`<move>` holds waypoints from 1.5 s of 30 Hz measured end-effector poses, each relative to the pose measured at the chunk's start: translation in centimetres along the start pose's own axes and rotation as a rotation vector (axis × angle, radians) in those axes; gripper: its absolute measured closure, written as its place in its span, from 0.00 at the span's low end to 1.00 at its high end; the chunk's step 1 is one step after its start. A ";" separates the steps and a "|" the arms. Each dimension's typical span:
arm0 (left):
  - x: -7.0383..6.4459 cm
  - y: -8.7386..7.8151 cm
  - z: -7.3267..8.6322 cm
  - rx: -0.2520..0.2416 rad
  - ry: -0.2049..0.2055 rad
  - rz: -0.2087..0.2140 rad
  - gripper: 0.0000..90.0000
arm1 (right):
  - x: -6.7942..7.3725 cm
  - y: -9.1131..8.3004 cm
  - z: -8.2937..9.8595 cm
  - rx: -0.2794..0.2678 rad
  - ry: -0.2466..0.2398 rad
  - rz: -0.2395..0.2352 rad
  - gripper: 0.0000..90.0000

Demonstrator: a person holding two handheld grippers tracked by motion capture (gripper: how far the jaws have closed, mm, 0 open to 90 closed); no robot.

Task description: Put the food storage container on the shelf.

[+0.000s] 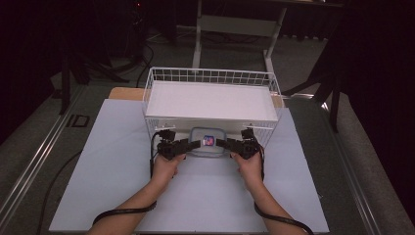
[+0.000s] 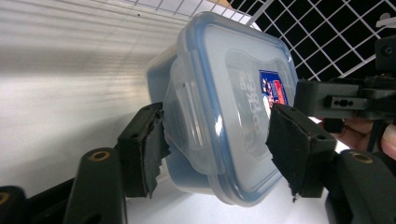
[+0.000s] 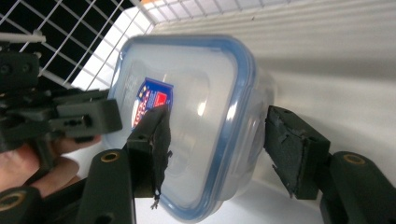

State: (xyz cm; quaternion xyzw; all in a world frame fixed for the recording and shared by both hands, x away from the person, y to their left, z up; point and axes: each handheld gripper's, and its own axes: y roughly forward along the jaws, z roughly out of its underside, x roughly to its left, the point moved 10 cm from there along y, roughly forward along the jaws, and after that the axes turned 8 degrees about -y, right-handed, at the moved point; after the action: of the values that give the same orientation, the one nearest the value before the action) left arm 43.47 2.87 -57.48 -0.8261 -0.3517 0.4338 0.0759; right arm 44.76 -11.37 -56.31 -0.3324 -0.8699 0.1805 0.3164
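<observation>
A clear plastic container (image 1: 208, 142) with a blue-rimmed lid and a red-and-blue sticker sits just in front of the white wire basket (image 1: 210, 76). My left gripper (image 1: 195, 143) holds its left end and my right gripper (image 1: 221, 143) holds its right end. In the left gripper view, my left gripper (image 2: 217, 140) is shut on the container (image 2: 224, 102), one pad on the base and one on the lid. The right gripper view has my right gripper (image 3: 218, 140) clamping the container (image 3: 196, 121) the same way. Each view also catches the opposite gripper beyond the lid.
The basket holds a flat white liner (image 1: 208, 100) and stands at the far side of the pale table board (image 1: 122, 171). Cables trail from both grippers along the person's forearms. Dark floor, table legs and stands lie beyond the table.
</observation>
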 end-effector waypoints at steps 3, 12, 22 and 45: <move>0.2 0.1 -0.3 -0.017 -0.015 -0.015 0.40 | 0.1 0.1 -0.1 0.012 0.030 0.002 0.45; 0.3 0.0 -0.6 -0.015 0.002 -0.030 0.42 | -0.5 0.4 -0.4 -0.023 0.002 0.027 0.46; -0.6 -2.2 0.6 0.002 0.027 0.008 0.42 | 0.8 -1.4 0.1 -0.027 -0.077 0.072 0.44; -4.2 -8.8 4.0 -0.029 0.298 0.056 0.11 | 6.6 -1.6 3.2 0.007 -0.267 0.018 0.79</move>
State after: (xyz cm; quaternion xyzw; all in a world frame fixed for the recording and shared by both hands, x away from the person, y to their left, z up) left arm 34.27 5.94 -53.39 -0.8917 -0.3196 0.3034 0.1034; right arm 38.03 -8.24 -55.03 -0.3120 -0.9007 0.2290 0.1973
